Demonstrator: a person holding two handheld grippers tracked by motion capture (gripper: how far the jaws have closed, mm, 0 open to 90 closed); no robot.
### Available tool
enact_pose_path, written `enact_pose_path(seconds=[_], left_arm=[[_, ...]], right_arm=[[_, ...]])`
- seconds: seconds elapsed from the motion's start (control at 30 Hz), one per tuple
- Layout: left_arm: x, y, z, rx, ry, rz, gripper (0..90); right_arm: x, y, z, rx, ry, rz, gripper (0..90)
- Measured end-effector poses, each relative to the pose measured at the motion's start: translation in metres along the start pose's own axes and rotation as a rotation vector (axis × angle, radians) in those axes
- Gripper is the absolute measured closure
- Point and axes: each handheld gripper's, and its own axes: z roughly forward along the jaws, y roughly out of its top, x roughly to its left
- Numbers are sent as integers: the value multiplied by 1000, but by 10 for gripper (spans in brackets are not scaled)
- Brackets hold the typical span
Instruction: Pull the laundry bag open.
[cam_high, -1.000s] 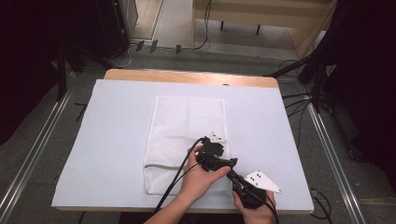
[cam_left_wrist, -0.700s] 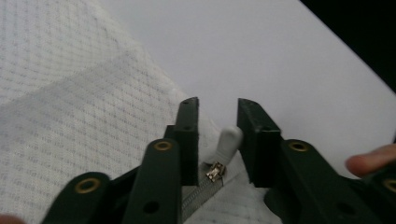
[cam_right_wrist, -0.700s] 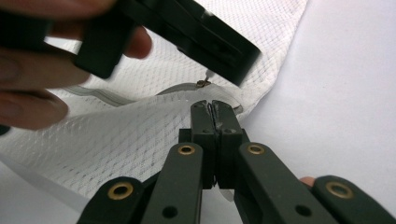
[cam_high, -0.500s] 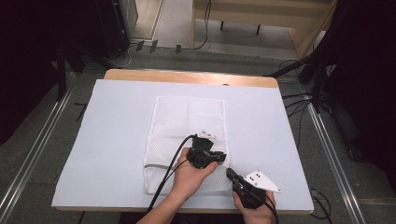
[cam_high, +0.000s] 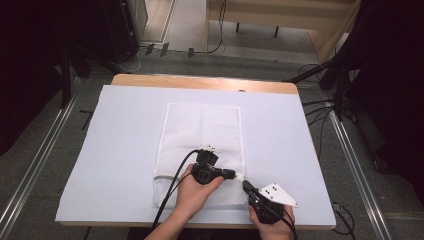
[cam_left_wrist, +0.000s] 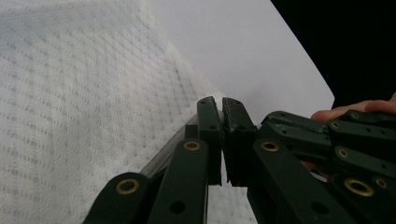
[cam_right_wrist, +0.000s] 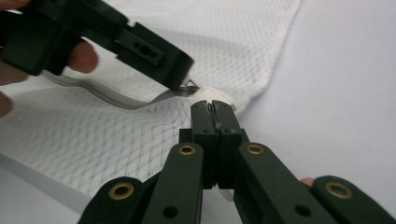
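both tools pinched at the mesh bag's zipper end

a white mesh bag (cam_high: 202, 145) lies flat on the white tabletop (cam_high: 115, 150), long side running away from the person, with a grey zipper (cam_right_wrist: 116, 99) across its near end. the right tool (cam_high: 247, 186) is closed tight on the small white tab (cam_right_wrist: 223, 99) at the zipper's right end, at the bag's right edge. the left tool (cam_high: 234, 174) lies level over the zipper line, its jaws having just closed; its tips meet at the metal zipper pull (cam_right_wrist: 189, 87), just beside the right tool's tips.

a second ago the left tool sat further up the bag with its jaws apart; now it is lower and nearer the right tool, which has kept its place.

beyond the tabletop are grey floor, cables (cam_high: 320, 107) and dark stands (cam_high: 345, 75), well apart from the bag. the left hand (cam_high: 192, 192) covers part of the bag's near edge.
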Motion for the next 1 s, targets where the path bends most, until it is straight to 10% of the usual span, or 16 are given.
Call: enact_pose_path(seconds=[0.4, 1.0], left_arm=[[25, -18, -35, -45, 111, -15, 881], [101, -90, -176, -218, 308, -189, 881]], right_arm=[[-4, 7, -9, -4, -51, 21, 900], [-8, 9, -14, 3, -49, 22, 900]])
